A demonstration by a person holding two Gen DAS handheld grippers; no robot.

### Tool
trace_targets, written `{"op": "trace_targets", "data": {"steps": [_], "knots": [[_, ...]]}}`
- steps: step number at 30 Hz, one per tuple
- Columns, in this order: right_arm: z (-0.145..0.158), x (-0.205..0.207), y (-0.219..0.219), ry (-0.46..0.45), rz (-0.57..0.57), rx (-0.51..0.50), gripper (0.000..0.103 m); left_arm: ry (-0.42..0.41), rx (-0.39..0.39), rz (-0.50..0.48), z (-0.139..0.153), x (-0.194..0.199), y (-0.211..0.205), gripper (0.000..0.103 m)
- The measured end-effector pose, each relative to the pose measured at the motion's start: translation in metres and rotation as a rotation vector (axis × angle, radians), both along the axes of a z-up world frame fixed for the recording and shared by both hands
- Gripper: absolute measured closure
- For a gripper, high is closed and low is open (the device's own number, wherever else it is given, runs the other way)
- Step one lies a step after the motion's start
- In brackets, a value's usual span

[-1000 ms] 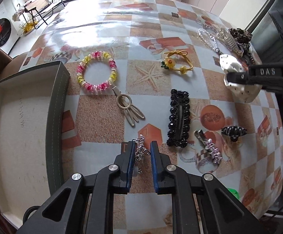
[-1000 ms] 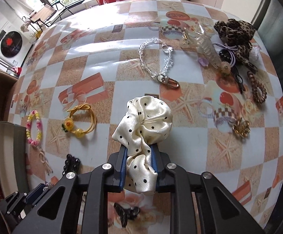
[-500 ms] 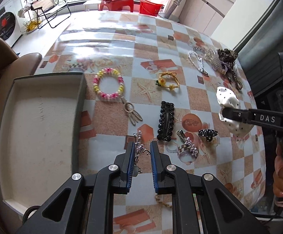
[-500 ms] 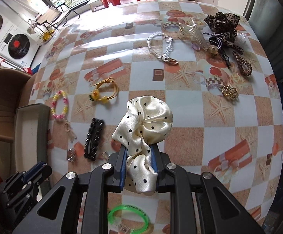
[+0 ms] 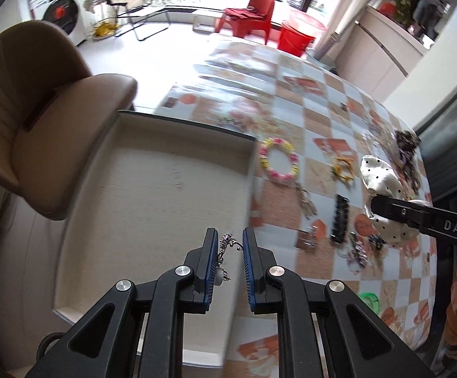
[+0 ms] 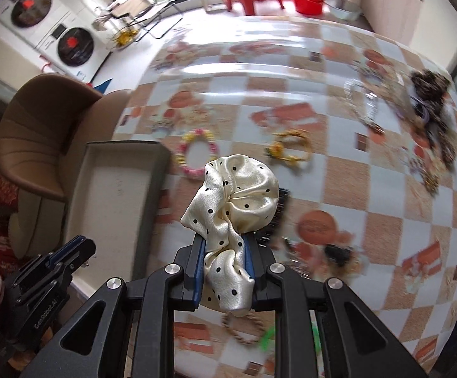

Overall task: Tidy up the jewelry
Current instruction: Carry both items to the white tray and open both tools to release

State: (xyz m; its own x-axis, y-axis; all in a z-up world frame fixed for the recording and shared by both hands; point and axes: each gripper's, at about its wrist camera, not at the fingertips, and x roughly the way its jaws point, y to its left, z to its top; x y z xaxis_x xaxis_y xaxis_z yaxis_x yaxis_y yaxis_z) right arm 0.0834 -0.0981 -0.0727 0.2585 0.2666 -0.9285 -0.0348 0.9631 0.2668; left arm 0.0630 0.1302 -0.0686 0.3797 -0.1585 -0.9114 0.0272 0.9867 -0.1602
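Satin-glossy cloth scrunchie (image 6: 237, 189), glinting metal brooch (image 5: 225, 249), matt cardboard tray (image 5: 152, 189) — all over a shiny plastic tablecloth (image 6: 291, 72).

The left gripper (image 5: 232, 245) pinches a small silver trinket (image 5: 223, 250), perhaps an earring, over the shallow box (image 5: 152, 189). At three o'clock, the right gripper (image 5: 385, 209) clamps a polka-dot scrunchie (image 5: 378, 173) above the bench (image 5: 329, 100).

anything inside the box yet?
Nothing lies on the visible floor of the box. The left gripper holds a silver piece above it, and its fingers cover the near right part.
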Motion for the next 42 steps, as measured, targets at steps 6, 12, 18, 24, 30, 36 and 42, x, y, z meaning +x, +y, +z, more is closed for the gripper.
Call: {"op": "trace_targets", "data": {"steps": [6, 12, 18, 24, 30, 36, 42], "knots": [[-0.004, 0.025, 0.070, -0.020, 0.124, 0.020, 0.080, 0.010, 0.037, 0.095, -0.015, 0.017, 0.045, 0.084], [-0.024, 0.055, 0.131, -0.010, 0.218, 0.047, 0.080, 0.014, 0.051, 0.163, -0.040, 0.040, 0.070, 0.084], [-0.057, 0.081, 0.173, 0.031, 0.282, 0.076, 0.080, 0.030, 0.086, 0.201, -0.069, 0.055, 0.084, 0.083], [-0.093, 0.102, 0.186, 0.073, 0.282, 0.067, 0.079, 0.049, 0.137, 0.203, -0.093, 0.056, 0.087, 0.083], [-0.107, 0.106, 0.187, 0.078, 0.286, 0.054, 0.071, 0.049, 0.183, 0.195, -0.098, 0.052, 0.081, 0.069], [-0.105, 0.106, 0.191, 0.076, 0.283, 0.052, 0.041, 0.024, 0.212, 0.219, -0.091, 0.050, 0.081, 0.024], [-0.089, 0.109, 0.171, 0.072, 0.224, 0.129, 0.031, 0.034, 0.218, 0.231, -0.088, 0.049, 0.080, 0.024]]}}
